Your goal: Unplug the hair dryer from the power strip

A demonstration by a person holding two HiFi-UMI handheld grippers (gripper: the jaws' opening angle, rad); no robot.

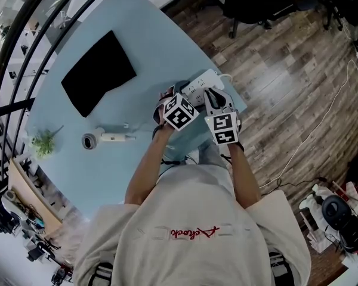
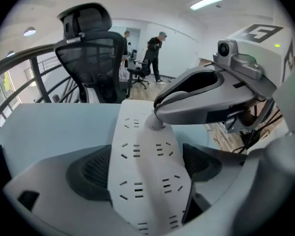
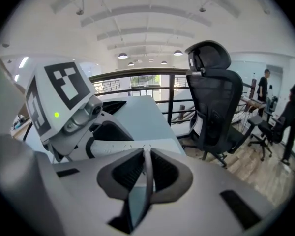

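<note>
The unplugging had not happened yet, as far as I could see: the small rounded white plug [image 2: 155, 122] sat down in a socket near the far end of the long white plastic power strip [image 1: 201, 81], which lay at the right edge of the smooth pale-blue table [image 1: 137, 46]. The set-up for the pull looked finished, though. The left gripper [image 2: 146, 167] straddled the strip, its dark ribbed pads [image 2: 91, 173] pressed against the two long sides, bracing it flat. The right gripper [image 3: 144, 173] had its jaws nearly together, and I took them to be pinching the plug, since its grey curved finger arched right over it. What was left was the pull itself and carrying the plug clear. The strip's face was hard, glossy and peppered with rows of slots. The white-and-grey hair dryer [image 1: 107, 139] with its round barrel end lay well apart on the left of the table. I couldn't trace its cord.
</note>
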